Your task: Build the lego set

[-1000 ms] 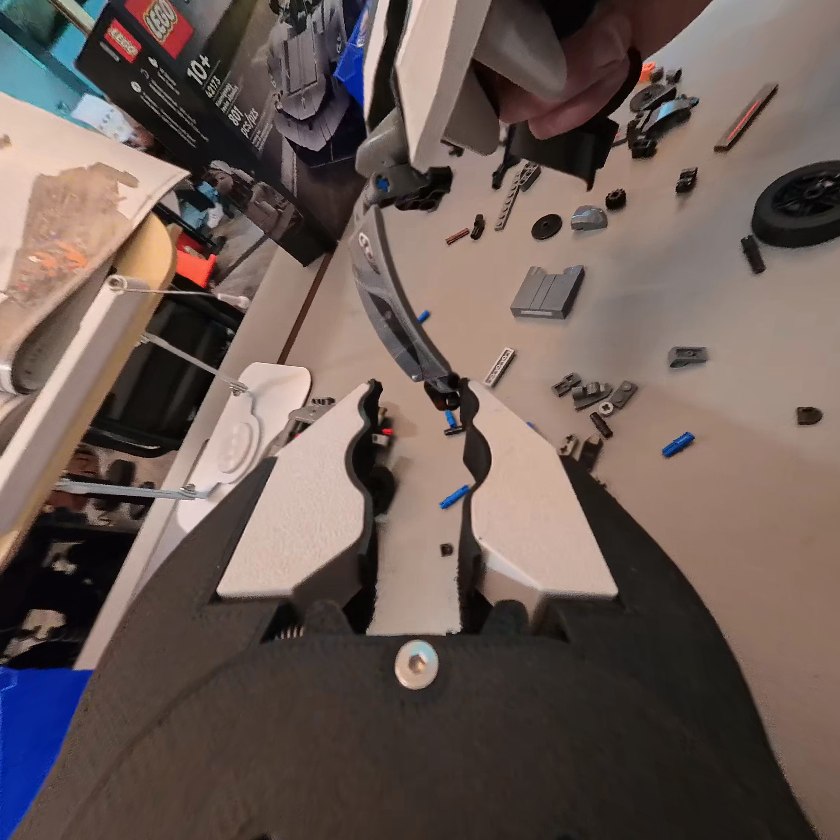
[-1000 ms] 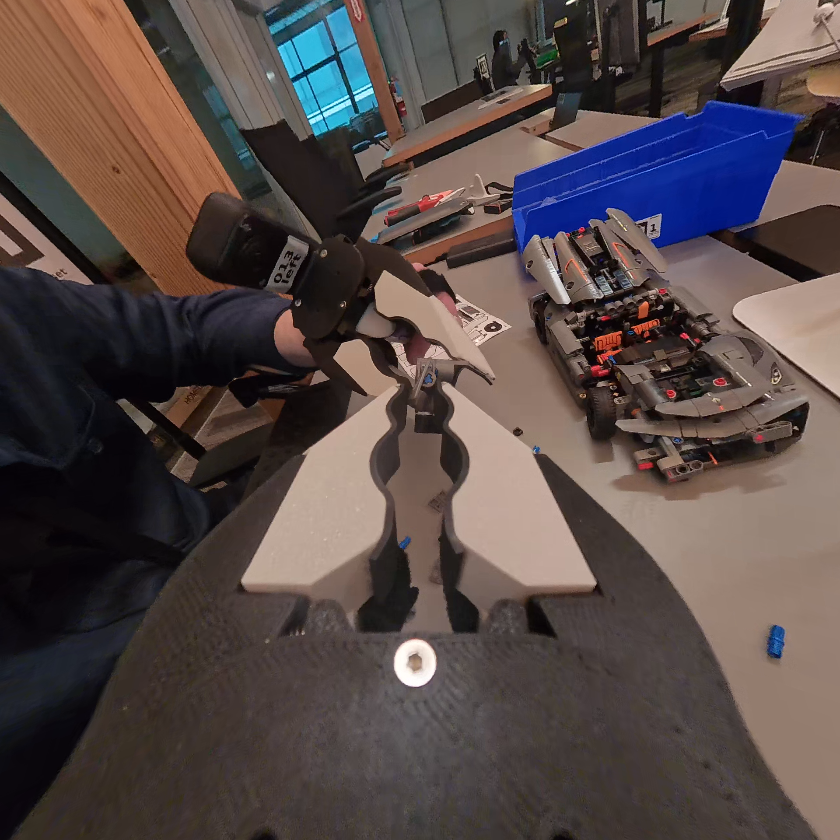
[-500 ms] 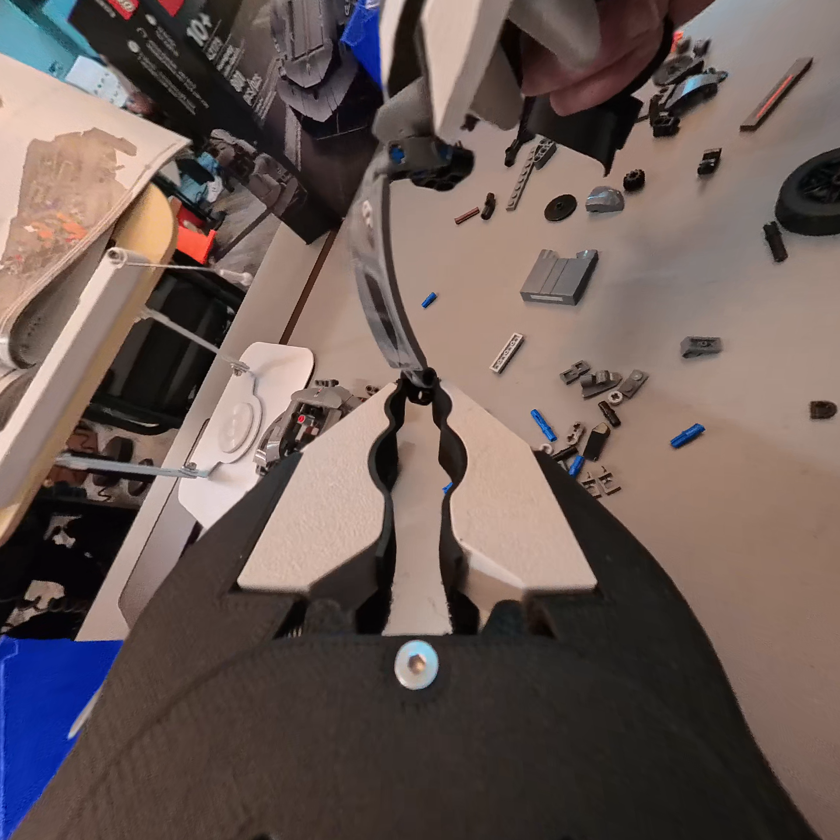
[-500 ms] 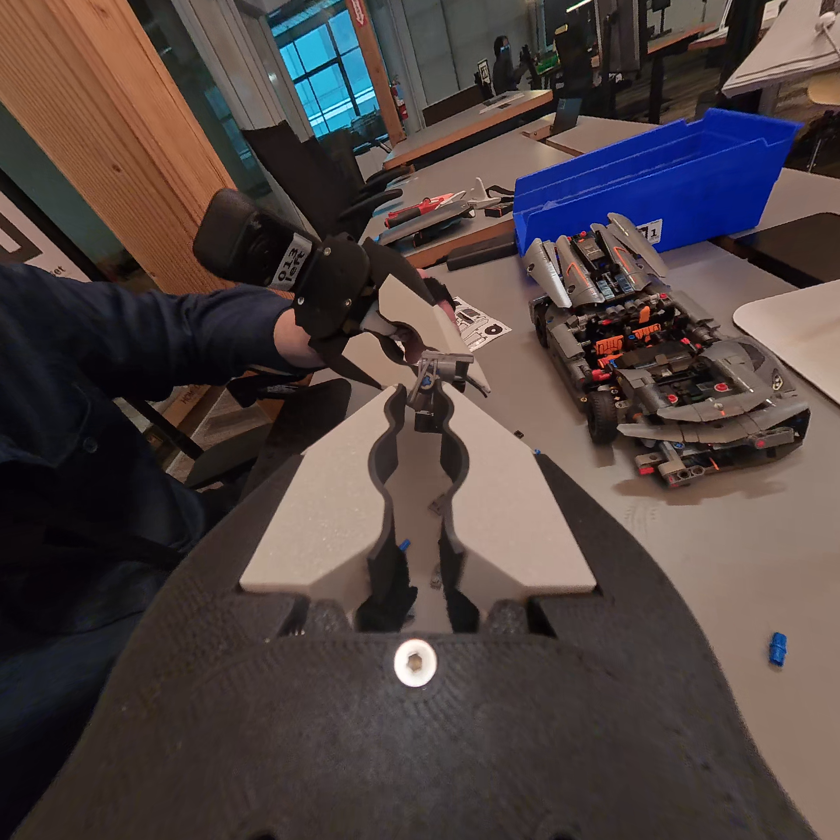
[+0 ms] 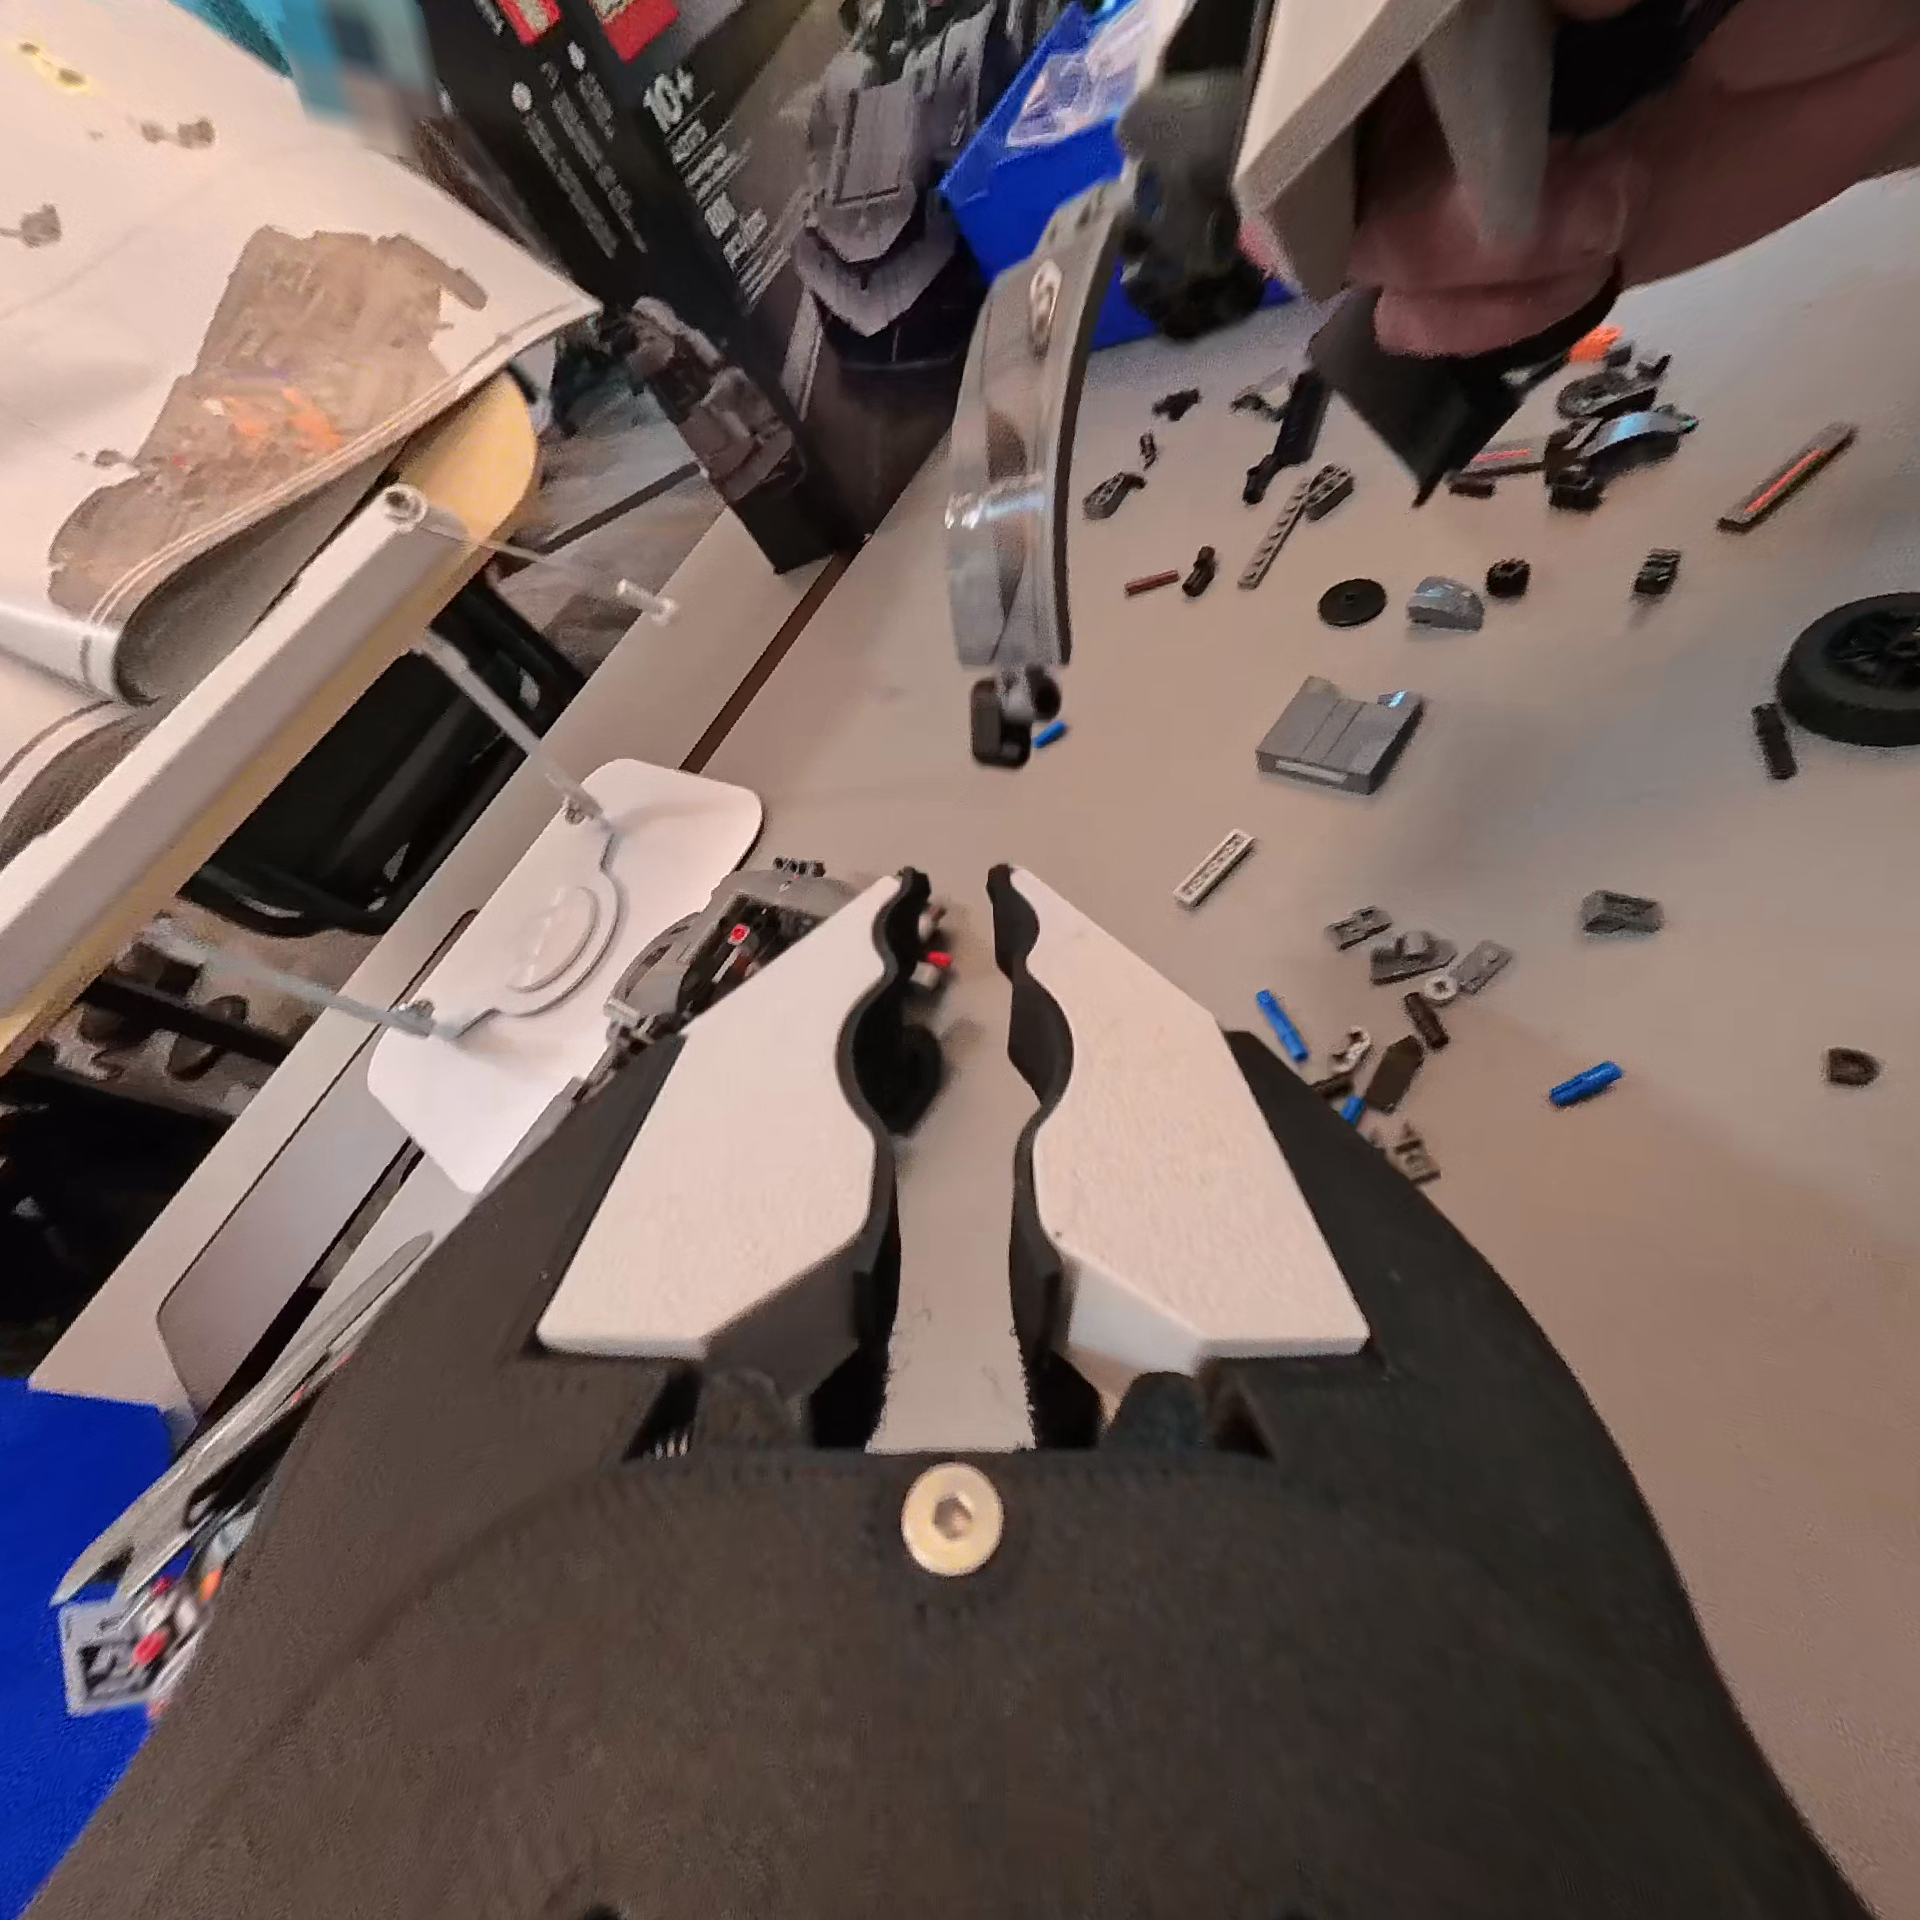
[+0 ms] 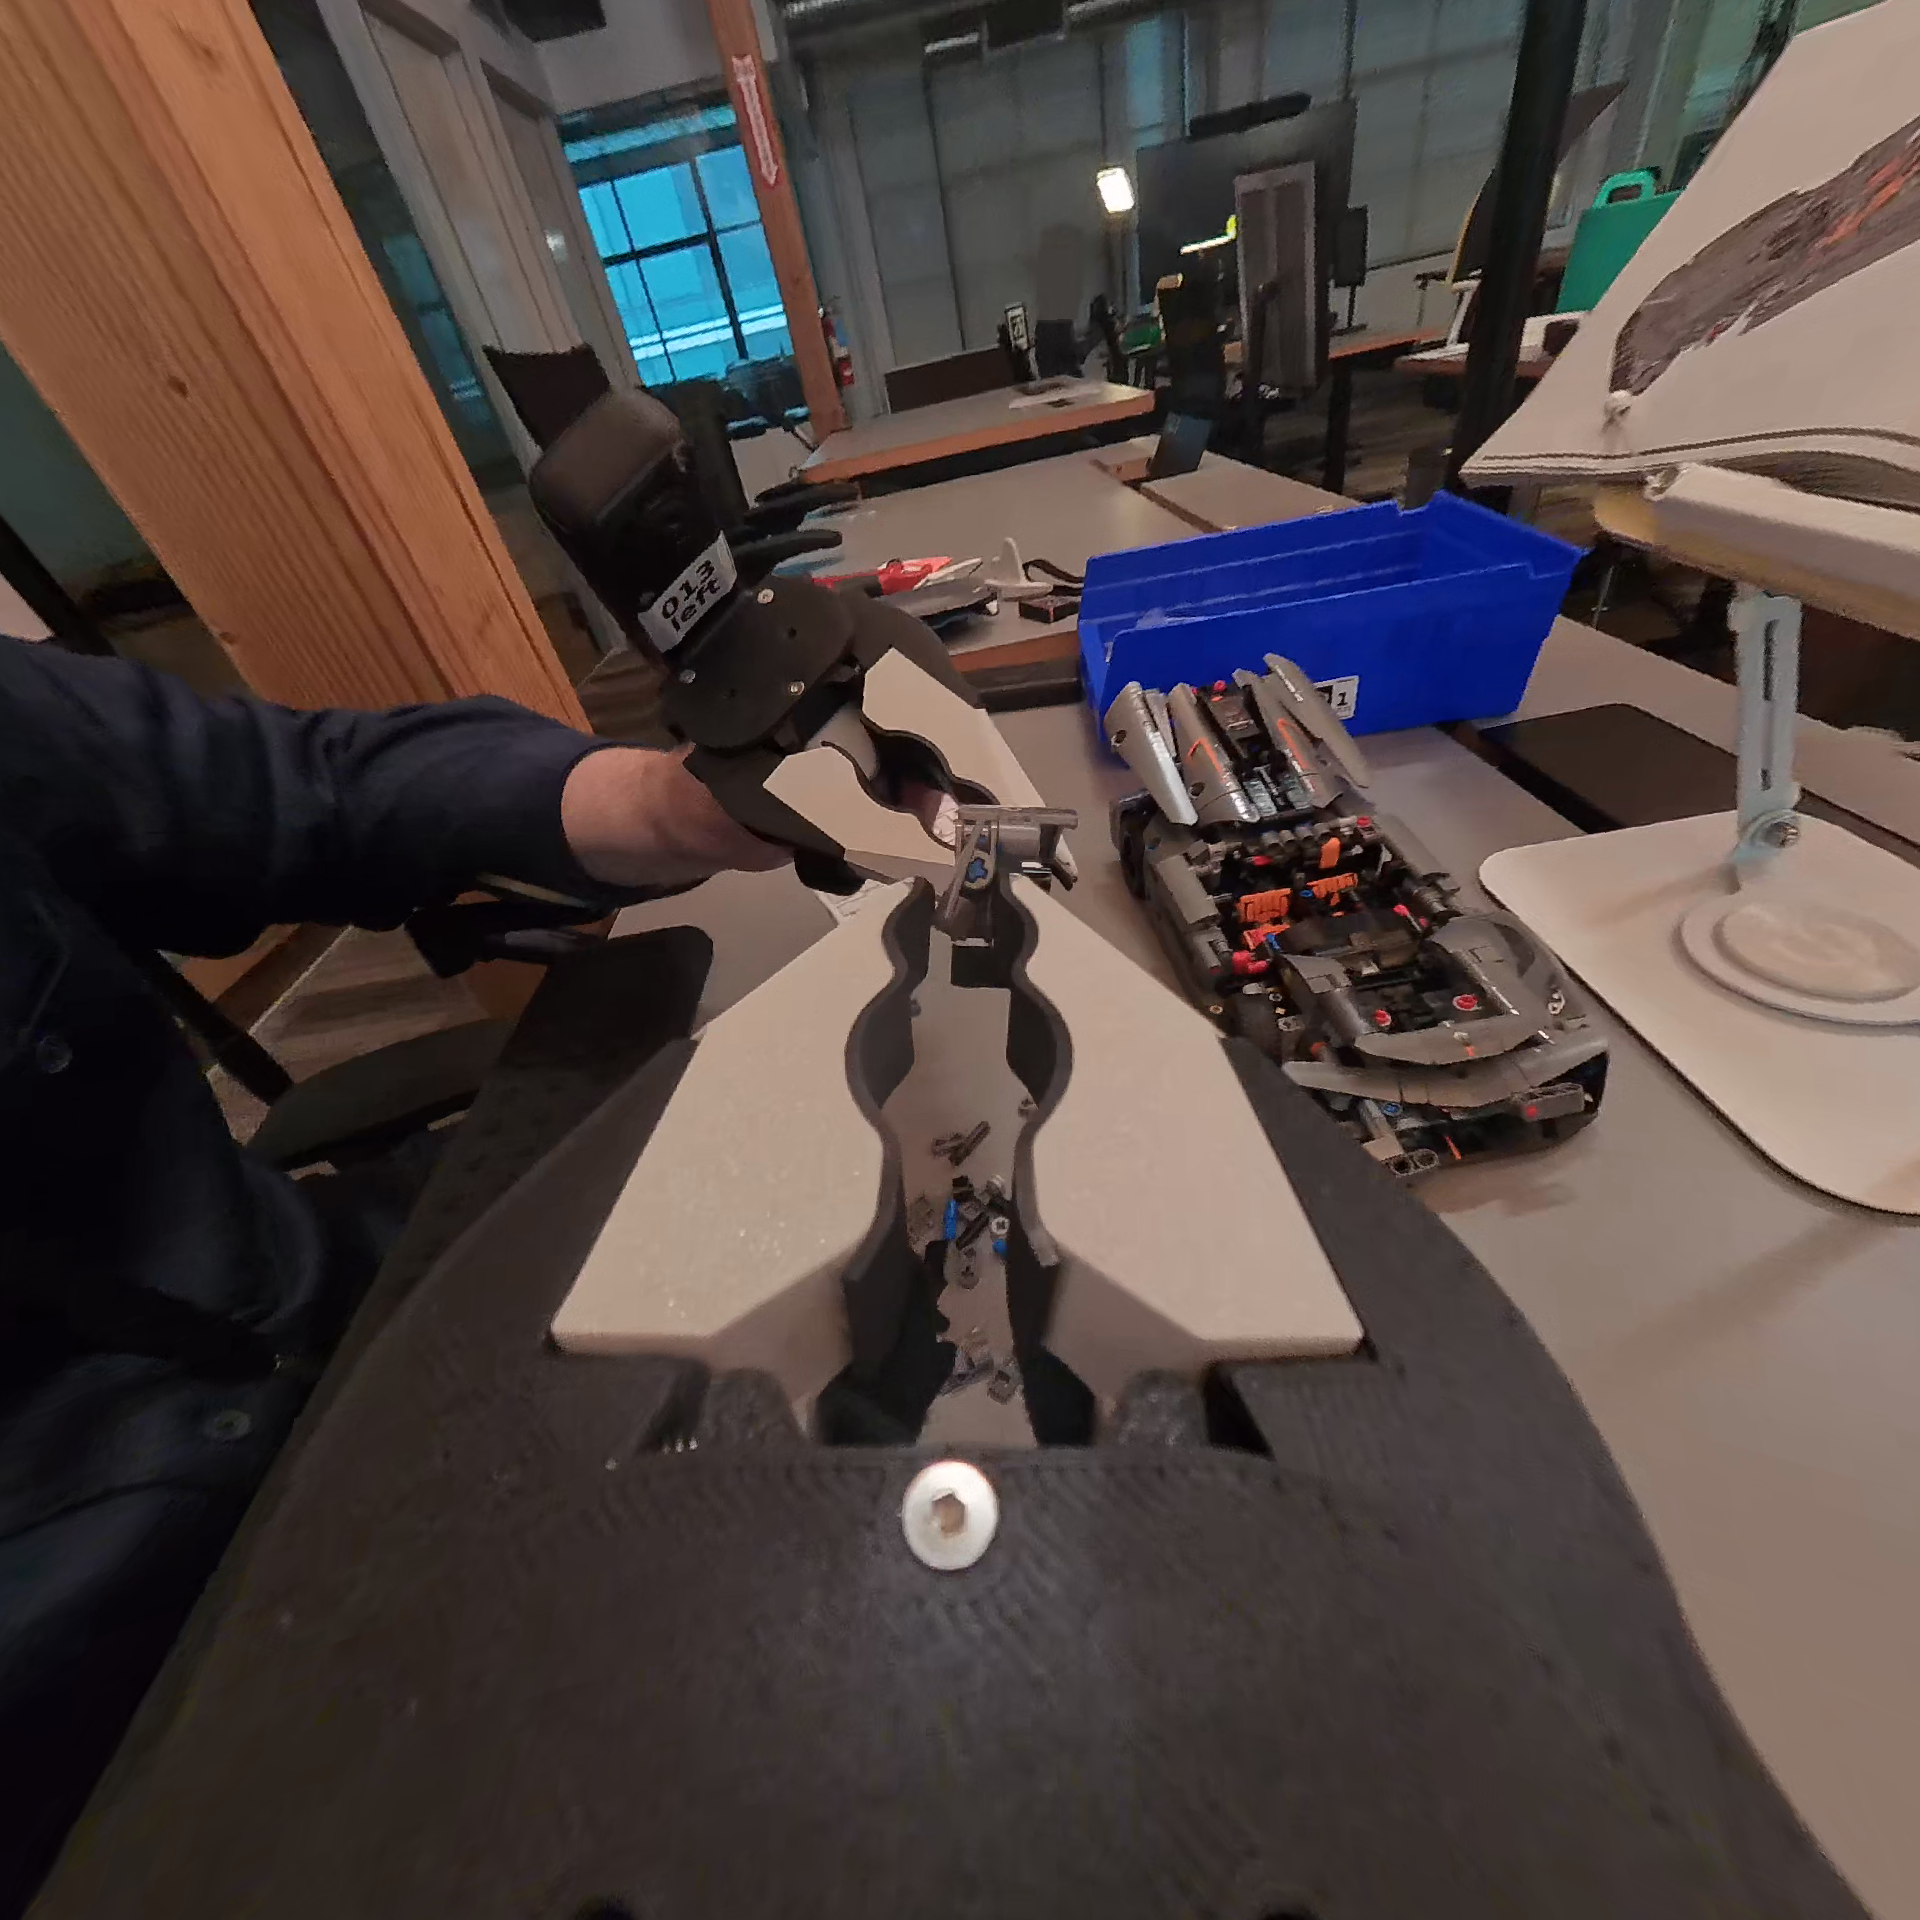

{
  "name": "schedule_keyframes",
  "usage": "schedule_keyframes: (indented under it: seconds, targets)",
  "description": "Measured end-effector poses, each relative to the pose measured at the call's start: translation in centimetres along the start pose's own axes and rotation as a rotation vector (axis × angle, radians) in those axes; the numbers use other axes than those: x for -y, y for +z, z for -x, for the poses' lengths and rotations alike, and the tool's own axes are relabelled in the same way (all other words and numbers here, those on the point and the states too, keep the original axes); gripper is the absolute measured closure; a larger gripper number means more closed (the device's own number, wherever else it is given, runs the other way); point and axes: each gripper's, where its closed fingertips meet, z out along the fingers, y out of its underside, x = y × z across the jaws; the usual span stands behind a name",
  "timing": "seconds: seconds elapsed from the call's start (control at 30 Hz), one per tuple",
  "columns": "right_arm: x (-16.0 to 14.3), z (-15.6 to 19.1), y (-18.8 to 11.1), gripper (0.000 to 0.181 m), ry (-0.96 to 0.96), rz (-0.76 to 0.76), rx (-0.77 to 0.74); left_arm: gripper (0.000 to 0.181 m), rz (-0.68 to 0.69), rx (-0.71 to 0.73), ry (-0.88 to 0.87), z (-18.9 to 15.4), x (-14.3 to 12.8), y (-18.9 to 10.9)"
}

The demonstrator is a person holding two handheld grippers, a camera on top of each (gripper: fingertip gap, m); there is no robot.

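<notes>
My right gripper (image 6: 971,906) is shut on the upper end of a long curved grey panel (image 6: 1000,844) and holds it up above the table. In the left wrist view the panel (image 5: 1013,468) hangs down from the right gripper's finger (image 5: 1320,125), with a black connector (image 5: 1000,717) at its lower end. My left gripper (image 5: 951,883) is slightly open and empty, below and apart from that connector. It also shows in the right wrist view (image 6: 883,769), just behind the panel. The partly built grey car (image 6: 1340,935) stands on the table to the right.
Several loose parts lie on the table: a black wheel (image 5: 1860,675), a grey block (image 5: 1340,732), blue pins (image 5: 1584,1083). The set's box (image 5: 727,260) stands at the back. A blue bin (image 6: 1320,613) sits behind the car. An instruction book (image 6: 1766,312) rests on a white stand (image 6: 1766,966). From either gripper's tips it is about 20 cm to the grey block (image 5: 1340,732).
My left gripper had closed on the panel's lower connector half a second ago; it has now let go and drawn back. The right gripper has lifted the panel away.
</notes>
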Motion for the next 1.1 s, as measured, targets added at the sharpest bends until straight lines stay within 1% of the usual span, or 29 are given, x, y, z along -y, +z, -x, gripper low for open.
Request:
schedule_keyframes:
  seconds: [0.07,0.23,0.37,0.5,0.63,0.77,0.9,1.0,1.1]
  targets:
    - [0.4,-0.3,-0.3,0.172,-0.006,-0.013,-0.017,0.170,0.047,0.043,0.014,0.9,-0.8,-0.1]
    - [0.5,-0.5,-0.5,0.172,-0.012,-0.014,-0.029,0.171,0.108,0.068,0.015,1.5,-2.0,0.0]
    - [0.3,-0.6,-0.4,0.173,-0.012,-0.005,-0.033,0.171,0.125,0.095,-0.018,2.3,-2.5,-0.2]
    - [0.0,-0.6,-0.2,0.173,-0.002,0.003,-0.027,0.171,0.130,0.084,-0.004,1.8,-2.7,0.1]
    - [-0.1,-0.4,-0.1,0.176,-0.012,0.010,-0.024,0.165,0.099,0.003,-0.032,0.1,-2.2,0.8]
    - [-0.5,-0.3,0.1,0.177,-0.020,0.028,-0.019,0.160,-0.003,-0.093,-0.127,-0.9,-0.6,0.6]
    - [-1.1,0.1,0.5,0.176,-0.022,0.057,0.002,0.158,0.001,-0.127,-0.113,-1.8,-0.6,0.9]
    - [-1.4,0.5,0.8,0.176,-0.027,0.069,0.022,0.149,-0.021,-0.191,-0.126,-3.1,-0.1,1.1]
    - [-1.9,0.9,1.1,0.177,-0.046,0.090,0.035,0.138,-0.067,-0.267,-0.131,-4.6,0.9,1.0]
